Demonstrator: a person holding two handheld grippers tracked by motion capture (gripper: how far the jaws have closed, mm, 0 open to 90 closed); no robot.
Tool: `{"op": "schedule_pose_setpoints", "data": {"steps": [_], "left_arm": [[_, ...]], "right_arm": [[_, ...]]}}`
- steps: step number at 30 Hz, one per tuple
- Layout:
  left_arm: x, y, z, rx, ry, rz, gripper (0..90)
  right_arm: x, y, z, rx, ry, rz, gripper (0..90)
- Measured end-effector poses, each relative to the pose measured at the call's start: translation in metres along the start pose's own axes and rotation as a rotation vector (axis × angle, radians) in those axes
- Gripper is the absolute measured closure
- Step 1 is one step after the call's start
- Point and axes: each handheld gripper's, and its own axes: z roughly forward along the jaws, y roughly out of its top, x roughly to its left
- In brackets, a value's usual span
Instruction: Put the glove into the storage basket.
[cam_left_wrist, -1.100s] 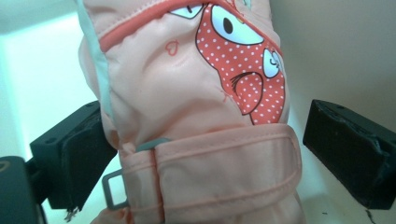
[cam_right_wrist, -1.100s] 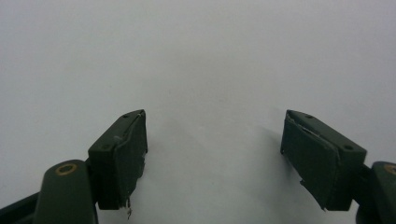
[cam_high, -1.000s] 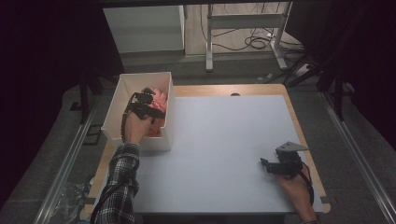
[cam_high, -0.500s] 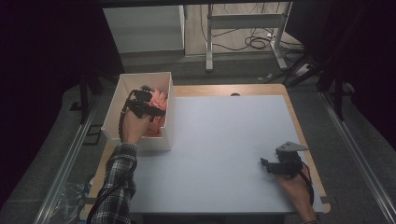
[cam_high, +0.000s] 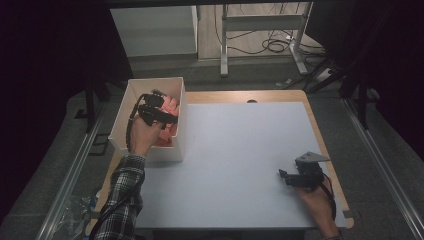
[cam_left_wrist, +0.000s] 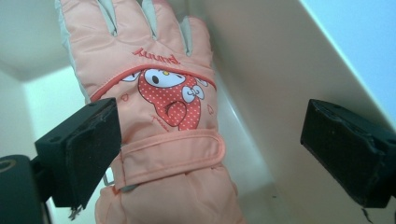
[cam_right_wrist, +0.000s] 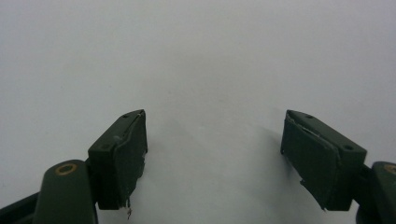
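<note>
My right gripper (cam_high: 283, 176) sits near the desk's (cam_high: 240, 150) near right corner, jaws spread wide over bare white surface, grasping nothing. Farther off, my left gripper (cam_left_wrist: 210, 140) hangs inside the white box (cam_high: 131, 95) at the far left edge, jaws parted astride a peach glove (cam_left_wrist: 163, 116), not clamping it.

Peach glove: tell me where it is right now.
The peach glove lies inside the white box at the table's left edge in the high view. In the left gripper view it sits between the left gripper's open fingers, nearer the left one.
</note>
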Motion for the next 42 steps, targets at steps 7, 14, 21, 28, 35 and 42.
{"op": "schedule_pose_setpoints", "data": {"steps": [7,14,21,28,35,42], "left_arm": [[-0.001,-0.003,-0.011,-0.028,-0.018,0.008,4.1],[-0.005,-0.006,-0.023,-0.062,-0.054,0.033,3.9],[-0.01,-0.009,-0.033,-0.081,-0.065,0.057,4.0],[-0.012,-0.014,-0.044,-0.089,-0.074,0.079,4.1],[-0.018,-0.019,-0.057,-0.106,-0.09,0.104,4.2],[-0.029,-0.023,-0.069,-0.131,-0.129,0.126,4.4]], "right_arm": [[0.0,0.0,0.0,0.0,0.0,0.0,23.1],[0.0,0.0,0.0,0.0,0.0,0.0,23.0],[0.0,0.0,0.0,0.0,0.0,0.0,23.0],[0.0,0.0,0.0,0.0,-0.001,0.0,23.0],[0.0,0.0,0.0,0.0,-0.002,0.0,22.8],[0.0,0.0,0.0,0.0,-0.002,0.0,22.7]]}}
